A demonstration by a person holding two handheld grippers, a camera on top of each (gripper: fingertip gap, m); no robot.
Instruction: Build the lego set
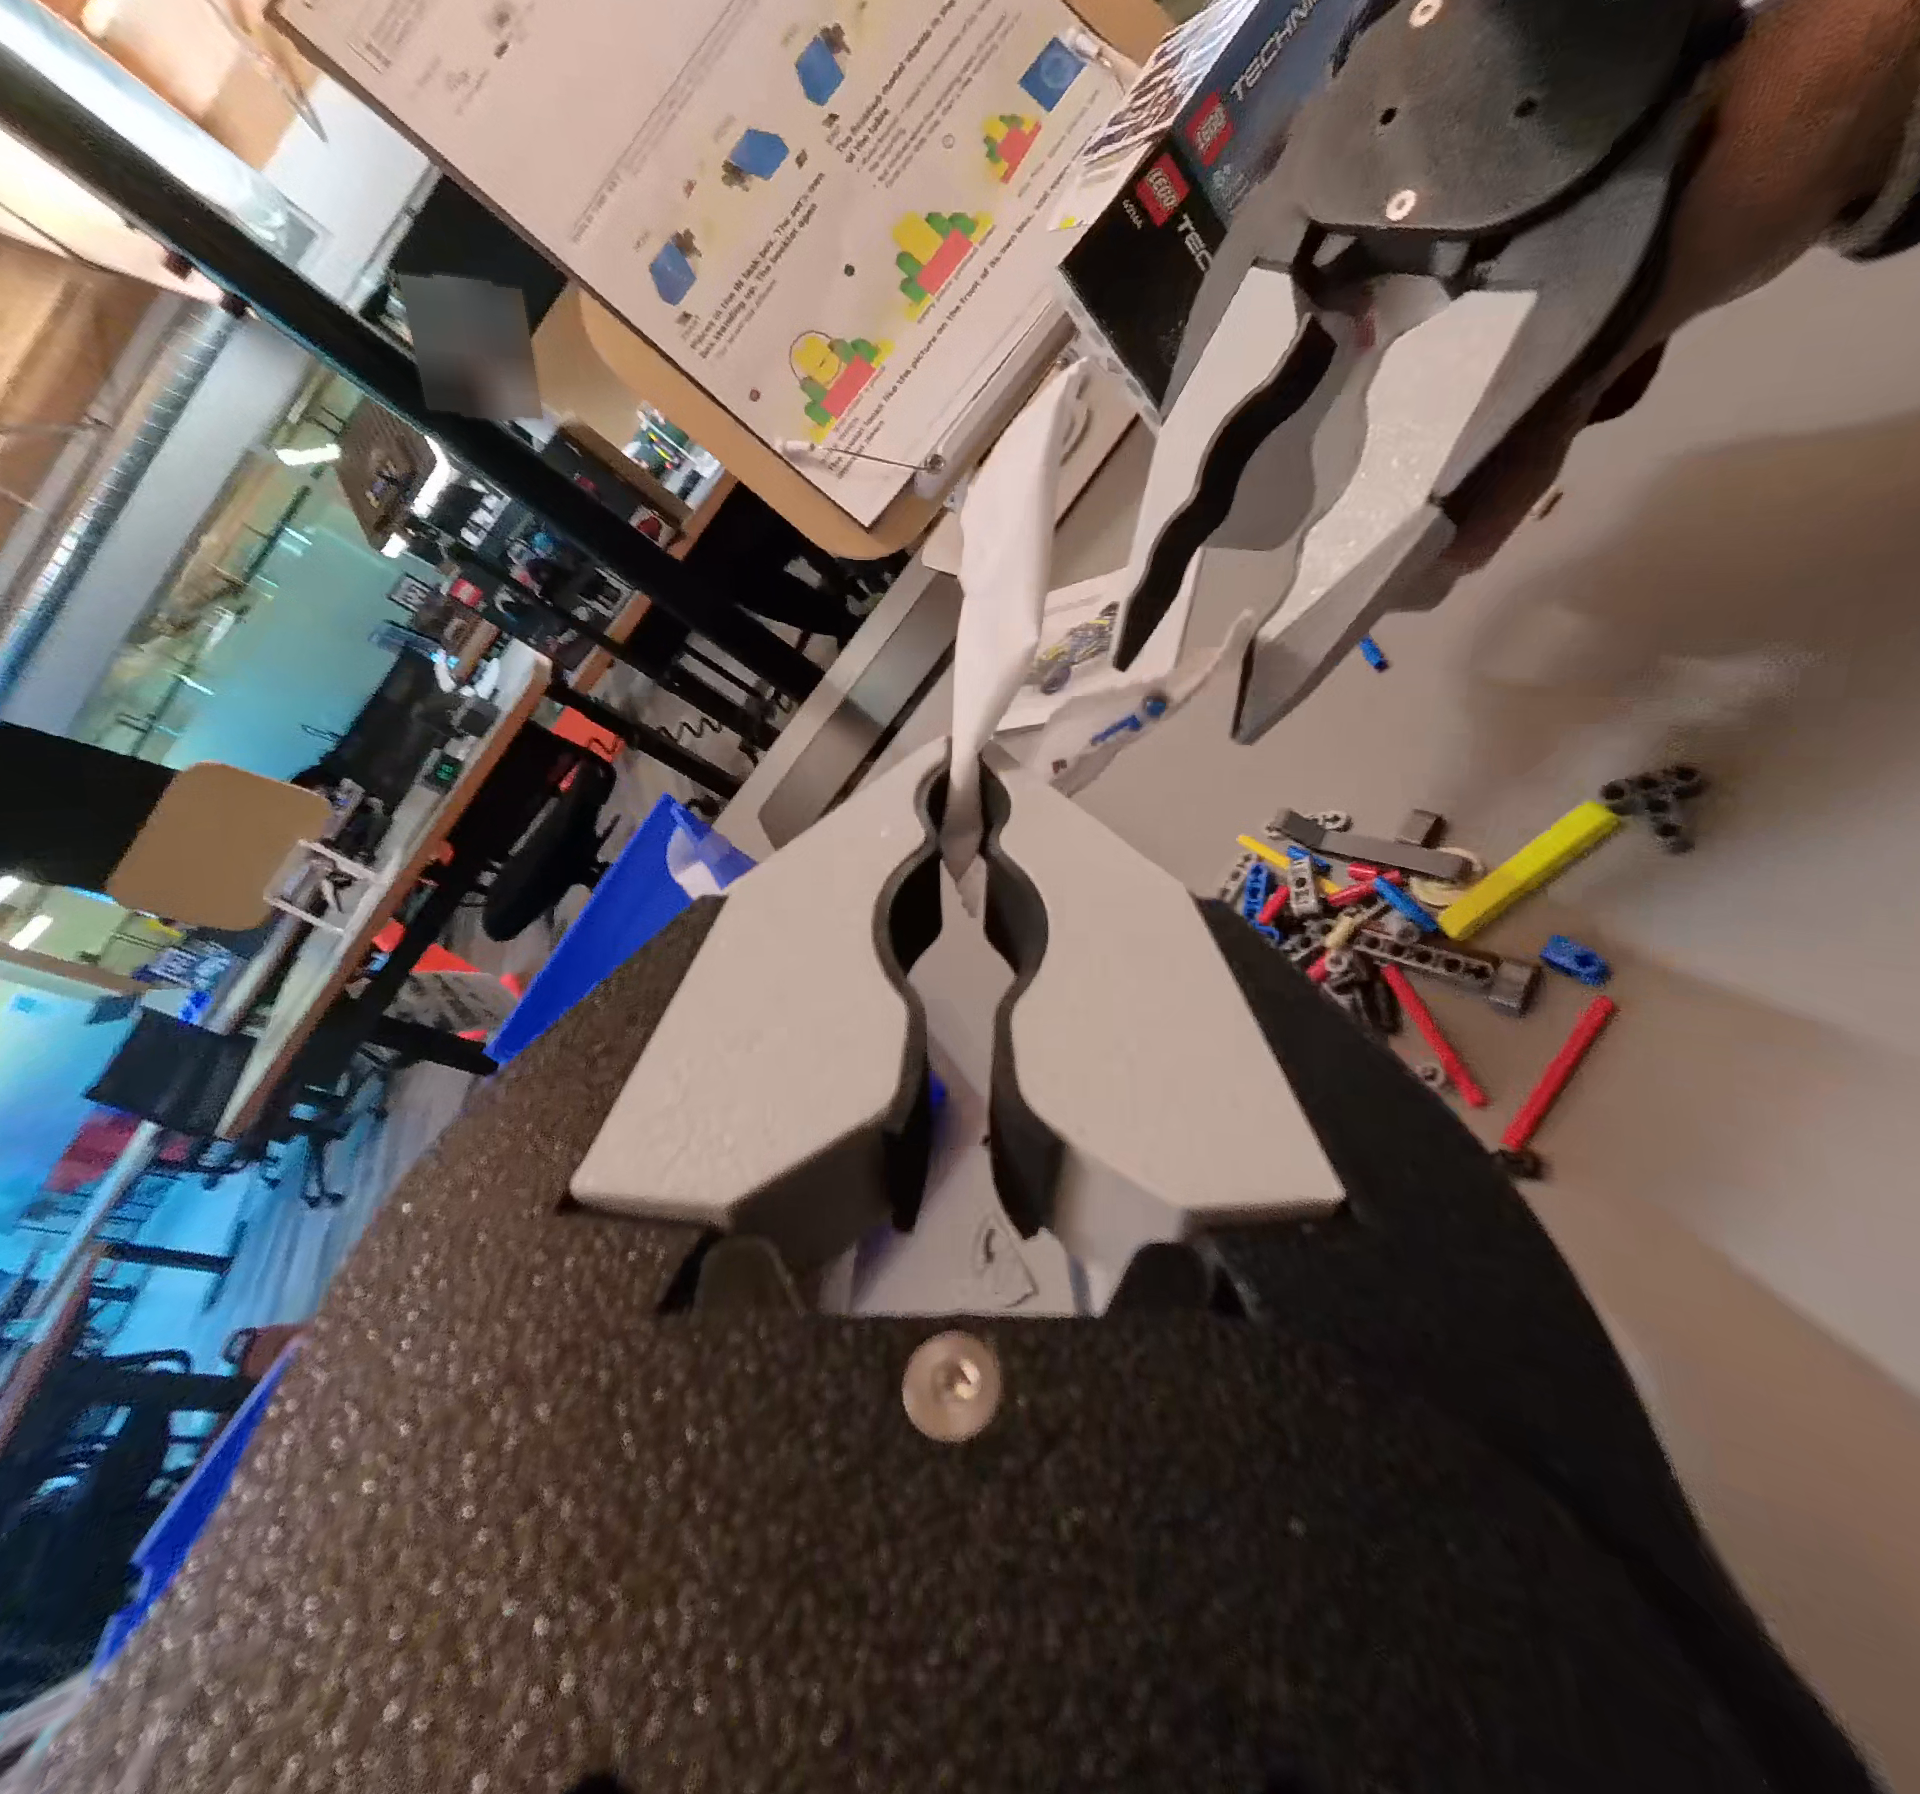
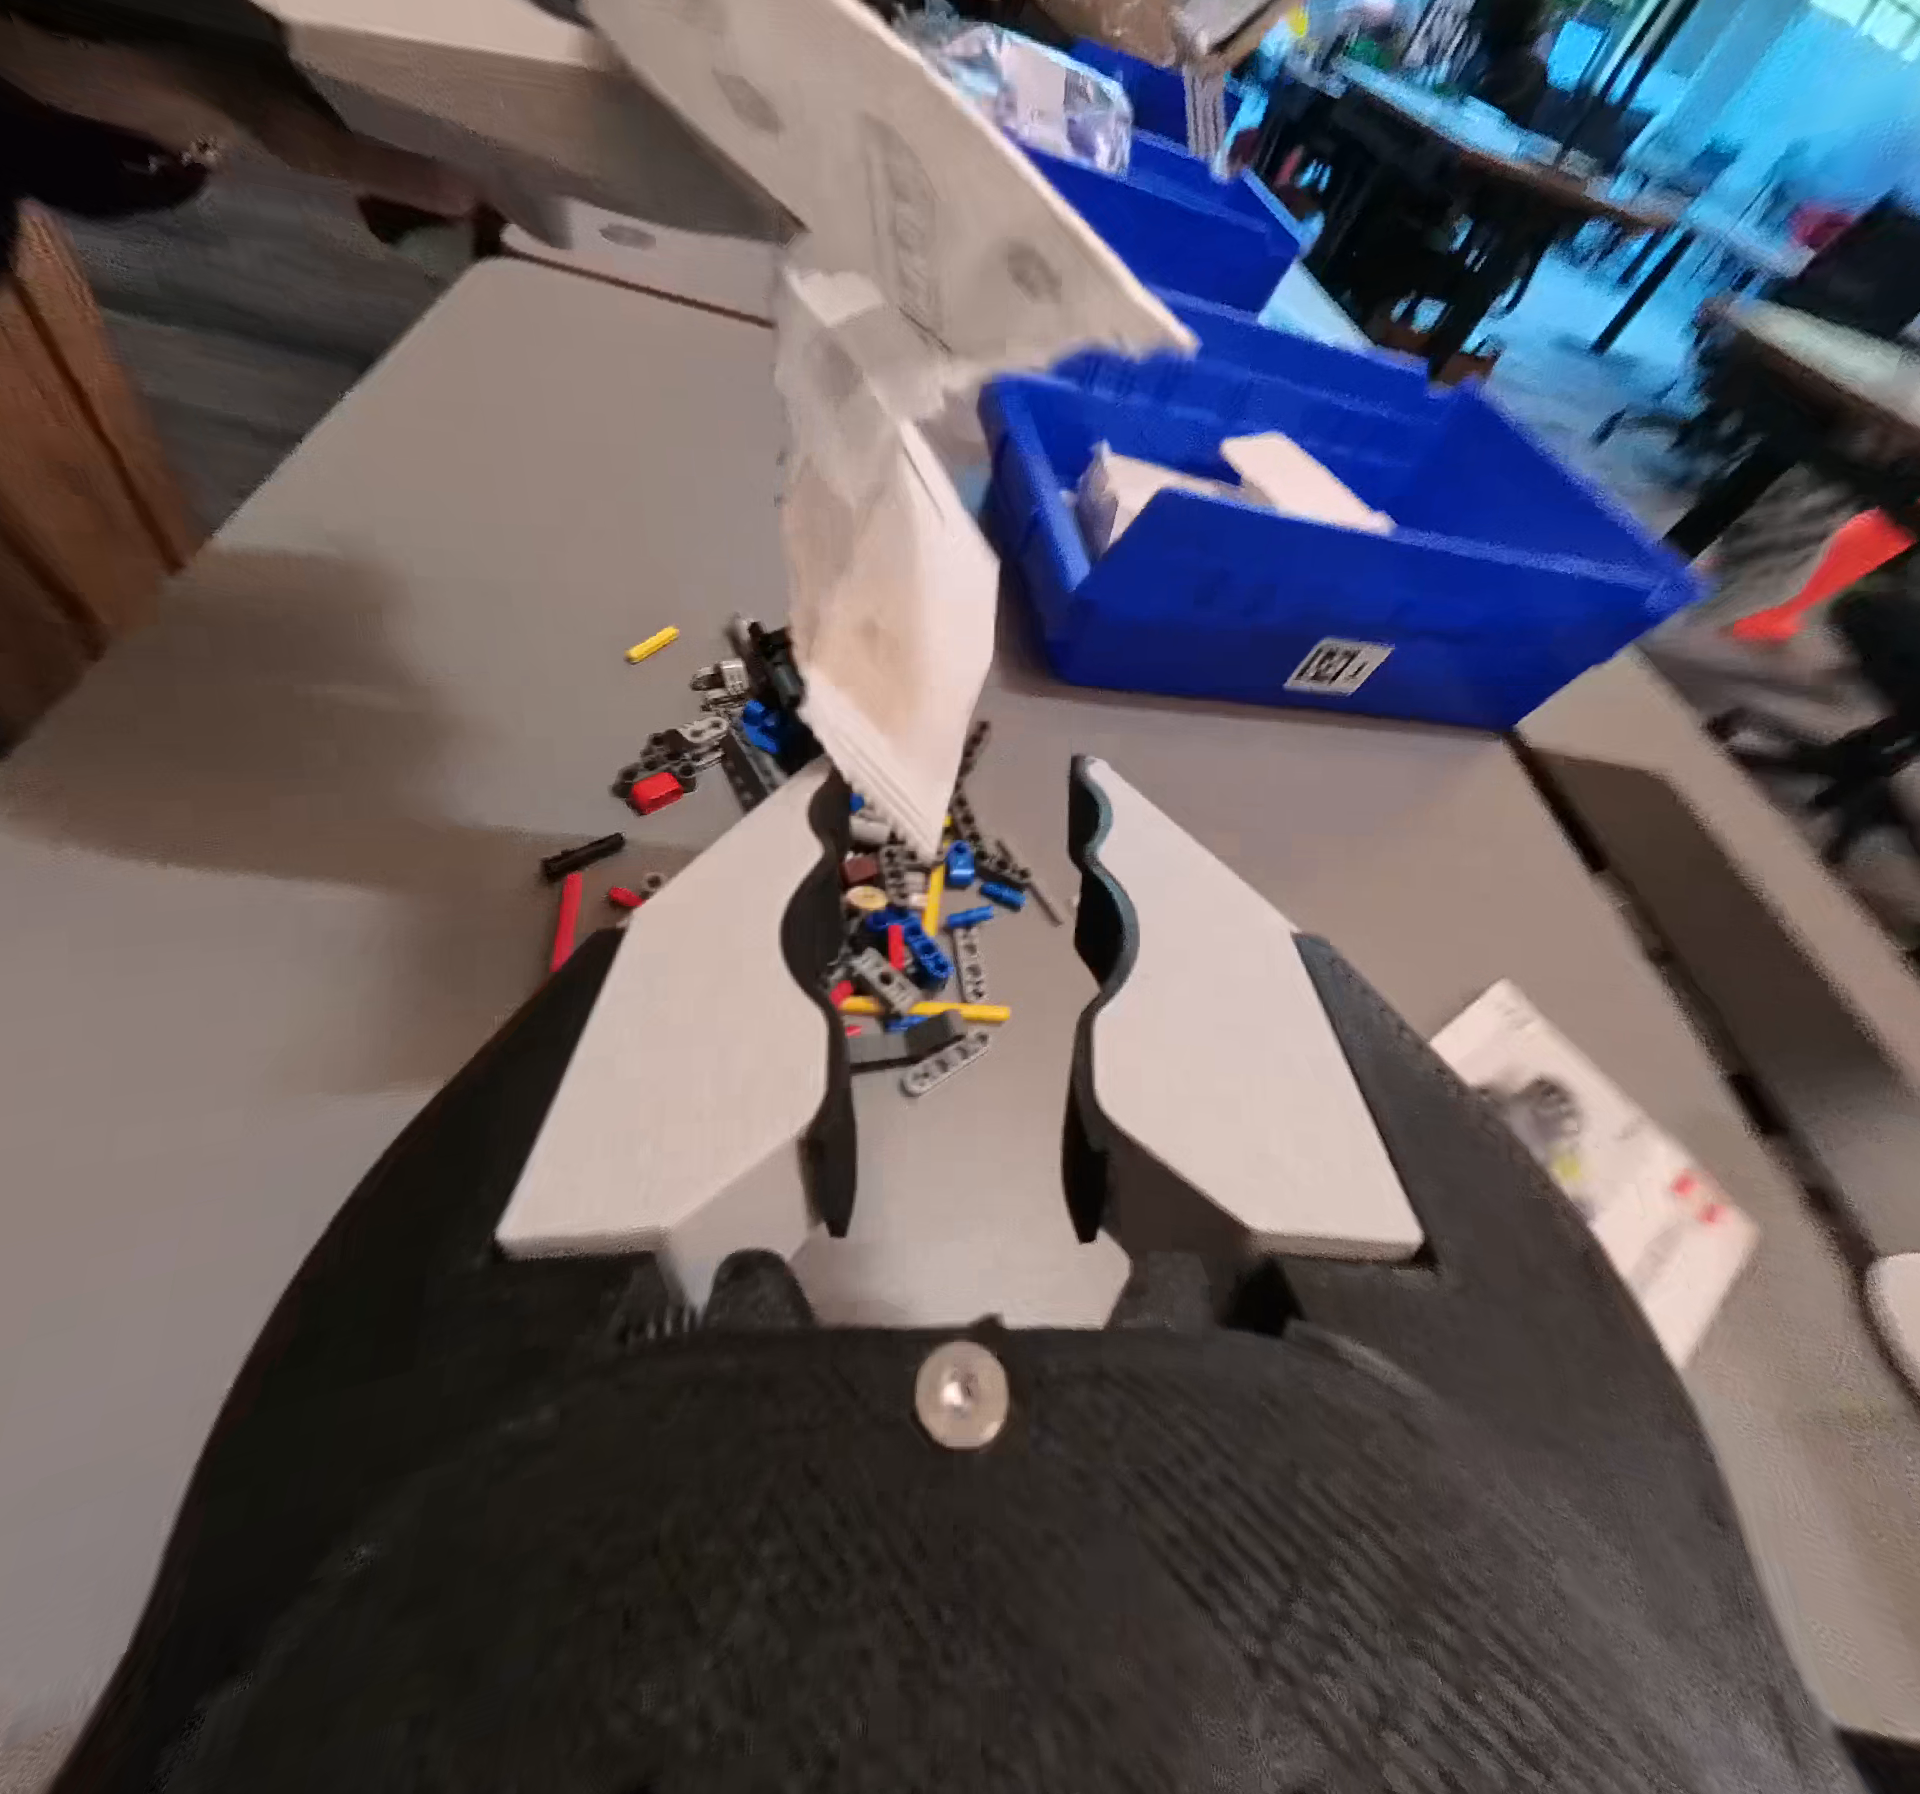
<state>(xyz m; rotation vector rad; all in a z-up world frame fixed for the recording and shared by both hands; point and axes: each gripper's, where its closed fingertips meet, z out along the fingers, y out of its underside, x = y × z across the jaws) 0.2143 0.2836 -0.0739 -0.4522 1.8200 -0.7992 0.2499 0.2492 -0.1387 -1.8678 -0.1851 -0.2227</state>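
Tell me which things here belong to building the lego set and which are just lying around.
Part of the job:
- loose lego pieces piled on the table
- white paper bag, pinched in the left gripper
- right gripper, open above the pile
- instruction booklet
- lego box

Lying about:
- blue bins
- poster board behind

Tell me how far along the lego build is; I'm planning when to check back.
Barely started. Done: the loose parts lie tipped out in a pile on the table. In hand: the left gripper is shut on the emptied white bag; the right gripper is open. Left: all assembly; no joined pieces are visible.
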